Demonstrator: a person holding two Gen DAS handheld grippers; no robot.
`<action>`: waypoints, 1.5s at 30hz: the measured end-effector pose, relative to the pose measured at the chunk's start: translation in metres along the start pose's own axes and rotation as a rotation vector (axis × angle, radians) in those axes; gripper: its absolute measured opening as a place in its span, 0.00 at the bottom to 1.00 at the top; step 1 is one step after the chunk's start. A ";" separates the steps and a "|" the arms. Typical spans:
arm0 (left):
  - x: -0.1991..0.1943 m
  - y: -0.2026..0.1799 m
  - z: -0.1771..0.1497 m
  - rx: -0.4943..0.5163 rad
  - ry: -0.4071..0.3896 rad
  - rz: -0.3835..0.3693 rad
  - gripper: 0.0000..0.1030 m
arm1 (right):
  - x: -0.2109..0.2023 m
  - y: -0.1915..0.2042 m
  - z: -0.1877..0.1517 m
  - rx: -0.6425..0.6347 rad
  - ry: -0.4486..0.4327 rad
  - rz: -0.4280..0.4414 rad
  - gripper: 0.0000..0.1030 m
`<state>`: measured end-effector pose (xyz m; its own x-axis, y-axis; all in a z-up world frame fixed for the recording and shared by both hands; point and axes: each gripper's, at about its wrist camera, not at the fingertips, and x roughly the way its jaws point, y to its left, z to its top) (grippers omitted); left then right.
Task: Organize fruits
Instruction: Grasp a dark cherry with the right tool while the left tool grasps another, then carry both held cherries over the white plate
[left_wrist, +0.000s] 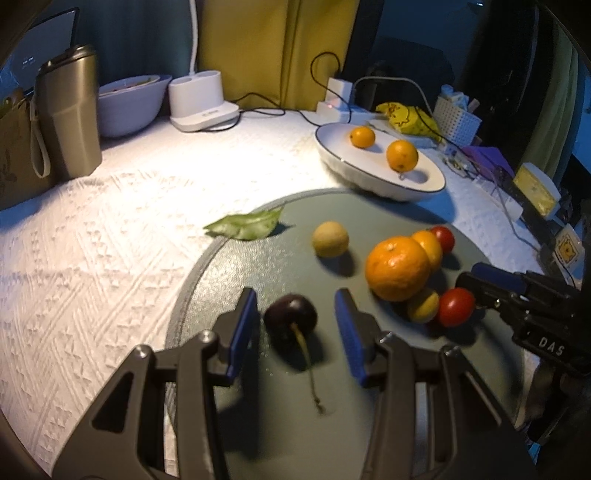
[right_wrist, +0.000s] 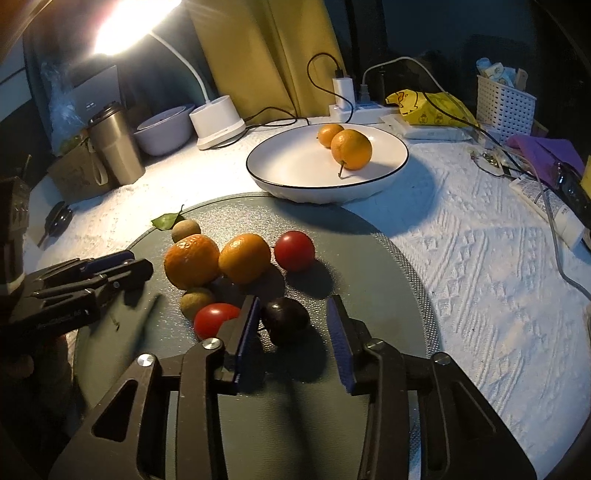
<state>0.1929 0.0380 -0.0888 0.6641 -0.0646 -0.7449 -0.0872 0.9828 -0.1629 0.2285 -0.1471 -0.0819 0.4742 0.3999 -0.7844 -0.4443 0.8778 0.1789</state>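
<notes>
A grey round mat (left_wrist: 229, 280) carries the loose fruit. In the left wrist view a dark cherry (left_wrist: 290, 319) with a long stem lies between the blue pads of my left gripper (left_wrist: 296, 292); a gap shows at the right pad. In the right wrist view another dark cherry (right_wrist: 286, 317) sits inside my right gripper (right_wrist: 293, 300), close to the left pad and clear of the right one. Two oranges (right_wrist: 191, 260), two red tomatoes (right_wrist: 294, 250) and two small yellowish fruits (right_wrist: 195, 301) cluster on the mat (right_wrist: 369, 258). The white plate (right_wrist: 258, 173) behind holds two oranges (right_wrist: 351, 149).
A green leaf (left_wrist: 245, 225) lies at the mat's far left edge. A steel tumbler (left_wrist: 70, 110), a pale bowl (left_wrist: 129, 103) and a white lamp base (left_wrist: 201, 103) stand at the back left. Cables, a yellow bag (right_wrist: 432, 107) and a white basket (right_wrist: 504, 107) crowd the back right.
</notes>
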 end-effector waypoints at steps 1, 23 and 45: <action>0.000 0.000 -0.001 0.001 0.001 -0.001 0.44 | 0.000 0.001 0.000 -0.003 0.000 0.001 0.36; -0.014 -0.015 -0.004 0.074 -0.027 -0.022 0.24 | -0.004 0.000 0.000 0.006 -0.009 0.030 0.29; -0.026 -0.023 0.021 0.090 -0.081 -0.036 0.24 | -0.017 -0.009 0.024 0.007 -0.068 0.029 0.29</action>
<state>0.1934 0.0205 -0.0520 0.7240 -0.0892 -0.6840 0.0020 0.9919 -0.1272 0.2426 -0.1551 -0.0556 0.5122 0.4418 -0.7365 -0.4530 0.8675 0.2053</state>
